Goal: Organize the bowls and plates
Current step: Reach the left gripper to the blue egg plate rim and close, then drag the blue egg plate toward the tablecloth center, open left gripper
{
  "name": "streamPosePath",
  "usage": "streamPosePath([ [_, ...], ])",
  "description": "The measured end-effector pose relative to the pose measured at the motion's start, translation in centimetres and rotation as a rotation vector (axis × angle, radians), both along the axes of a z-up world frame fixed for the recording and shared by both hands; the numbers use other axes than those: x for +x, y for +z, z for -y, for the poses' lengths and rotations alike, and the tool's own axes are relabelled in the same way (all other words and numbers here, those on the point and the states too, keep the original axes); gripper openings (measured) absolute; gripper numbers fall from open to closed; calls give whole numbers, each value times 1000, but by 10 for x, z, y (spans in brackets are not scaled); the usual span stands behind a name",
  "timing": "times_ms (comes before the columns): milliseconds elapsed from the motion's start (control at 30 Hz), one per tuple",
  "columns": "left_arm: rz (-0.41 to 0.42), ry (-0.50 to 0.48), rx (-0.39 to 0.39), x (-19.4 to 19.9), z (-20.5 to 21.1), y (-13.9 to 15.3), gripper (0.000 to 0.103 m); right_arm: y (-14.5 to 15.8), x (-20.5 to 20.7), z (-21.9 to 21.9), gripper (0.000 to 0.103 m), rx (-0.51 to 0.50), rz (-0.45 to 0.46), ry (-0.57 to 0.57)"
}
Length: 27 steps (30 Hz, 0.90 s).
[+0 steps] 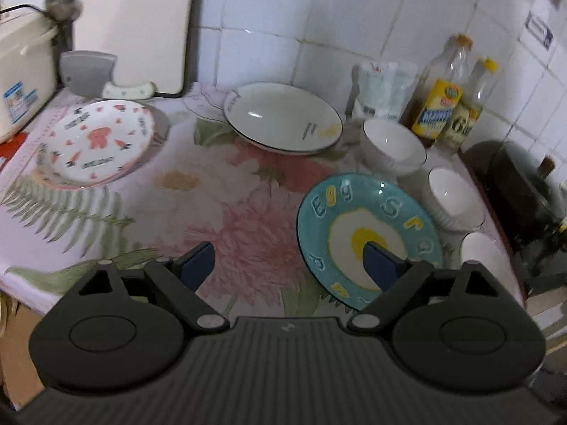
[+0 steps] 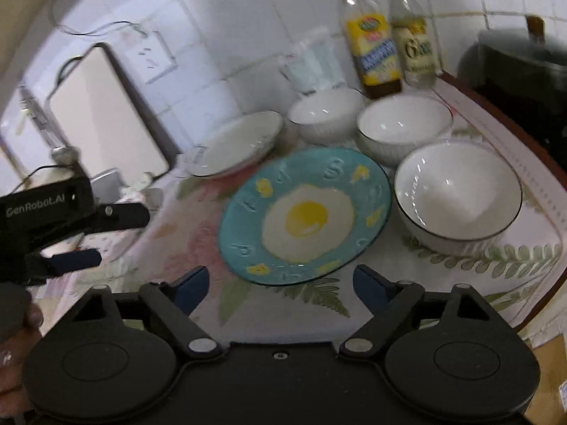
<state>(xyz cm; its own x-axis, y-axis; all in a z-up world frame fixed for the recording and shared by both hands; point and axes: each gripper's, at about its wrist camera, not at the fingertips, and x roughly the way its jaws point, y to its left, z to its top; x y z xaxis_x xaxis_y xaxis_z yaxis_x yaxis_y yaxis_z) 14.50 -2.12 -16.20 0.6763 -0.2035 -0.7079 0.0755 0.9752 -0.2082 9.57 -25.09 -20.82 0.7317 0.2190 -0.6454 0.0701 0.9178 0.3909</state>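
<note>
The left gripper (image 1: 288, 265) was seen with its jaws spread wide and nothing between them, held above the flowered tablecloth (image 1: 219, 212). No pad was pressed on anything. Its right fingertip overlapped the teal egg plate (image 1: 336, 212) in the left wrist view; whether it touched the plate could not be told. Ahead of this gripper and to its left lay the pink patterned plate (image 1: 95, 145), well apart from it. Straight ahead, a white plate with a dark rim (image 1: 283, 120) was stacked on another plate near the tiled wall.

The right gripper (image 2: 280, 288) was likewise held wide open and empty. The teal egg plate (image 2: 304, 216) lay flat just ahead of its fingertips, roughly centred between them, with the near rim close to the pads but apart from them. To the right of that plate three white bowls were set upright in a curved row: the nearest bowl (image 2: 457, 194) ahead and to the right of the gripper, a second bowl (image 2: 404, 127) beyond it, and a third bowl (image 2: 326, 113) farther back. Behind the bowls two bottles (image 2: 372, 46) stood against the wall. The left gripper (image 2: 88, 233) was seen at the left edge of the right wrist view, beside the right one.
</note>
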Motion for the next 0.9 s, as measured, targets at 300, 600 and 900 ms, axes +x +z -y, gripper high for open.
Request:
streamPosePath([
  [300,-119,-58,-42,42,20,-53,74,-28,28,14,74,65,-96,-106],
  [600,-109,7,-19,61,29,-74,37,-42,48,17,39,6,-71,-163],
  [900,-125,-3,-98,65,27,-85,17,-45,50,23,28,-9,-52,-173],
])
